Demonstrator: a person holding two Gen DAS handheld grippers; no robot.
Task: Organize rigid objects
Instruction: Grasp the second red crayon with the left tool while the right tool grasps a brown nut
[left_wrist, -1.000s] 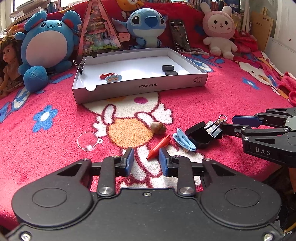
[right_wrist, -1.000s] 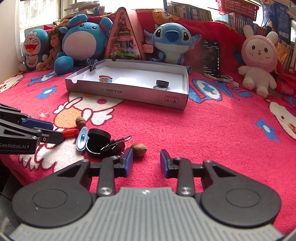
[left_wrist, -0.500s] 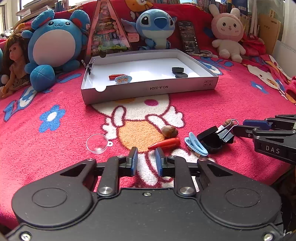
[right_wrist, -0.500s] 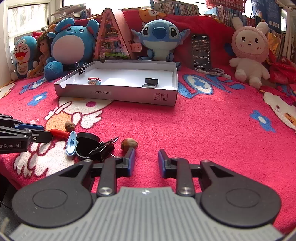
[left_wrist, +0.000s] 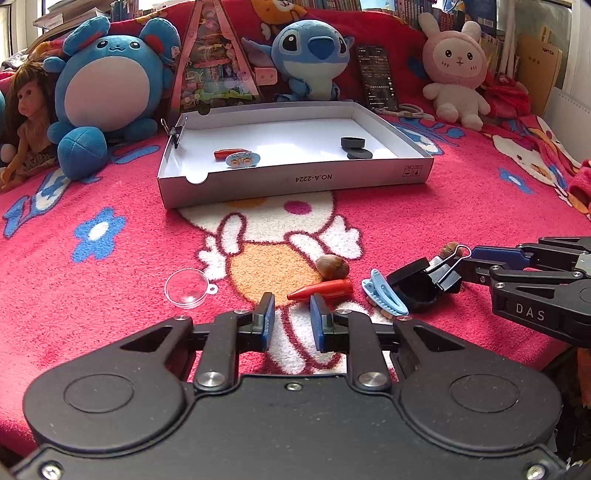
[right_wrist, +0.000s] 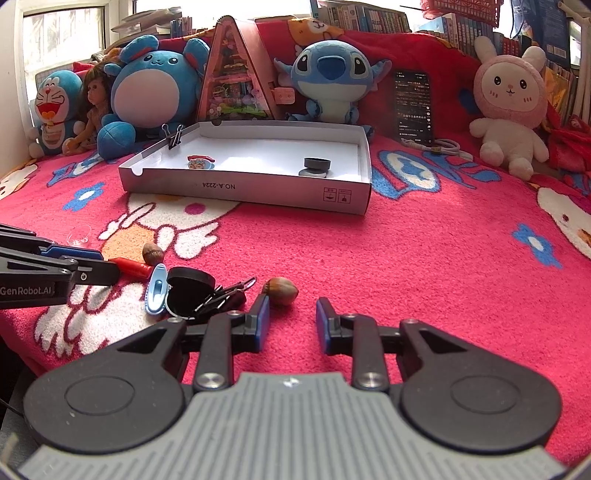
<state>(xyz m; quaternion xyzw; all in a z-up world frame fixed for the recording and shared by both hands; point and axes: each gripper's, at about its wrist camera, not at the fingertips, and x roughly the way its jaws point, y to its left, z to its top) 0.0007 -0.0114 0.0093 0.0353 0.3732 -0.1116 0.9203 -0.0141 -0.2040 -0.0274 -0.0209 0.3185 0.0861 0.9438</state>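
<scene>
My left gripper (left_wrist: 291, 306) hovers low over the red blanket, jaws a narrow gap apart with nothing between them. Just ahead lie a red cone-shaped piece (left_wrist: 321, 290), a hazelnut (left_wrist: 332, 266), a light blue hair clip (left_wrist: 384, 297), a black round lid (left_wrist: 410, 282) and a black binder clip (left_wrist: 447, 269). My right gripper (right_wrist: 291, 306) is also narrowly open and empty, with a second nut (right_wrist: 280, 290) just beyond its left finger. The white box (left_wrist: 295, 181) further back holds a red piece (left_wrist: 229, 153), a small badge (left_wrist: 242, 159) and black discs (left_wrist: 352, 142).
A clear plastic dome (left_wrist: 186, 288) lies left of the left gripper. Plush toys (left_wrist: 110, 92), a doll (left_wrist: 26, 118), a triangular toy house (left_wrist: 212, 62) and a phone (left_wrist: 376, 75) line the back. A binder clip (right_wrist: 173, 134) grips the box's far left corner.
Both pairs of jaws have narrowed a little. The red cone lay slanted with its tip between the left fingers; now it lies crosswise just ahead of them.
</scene>
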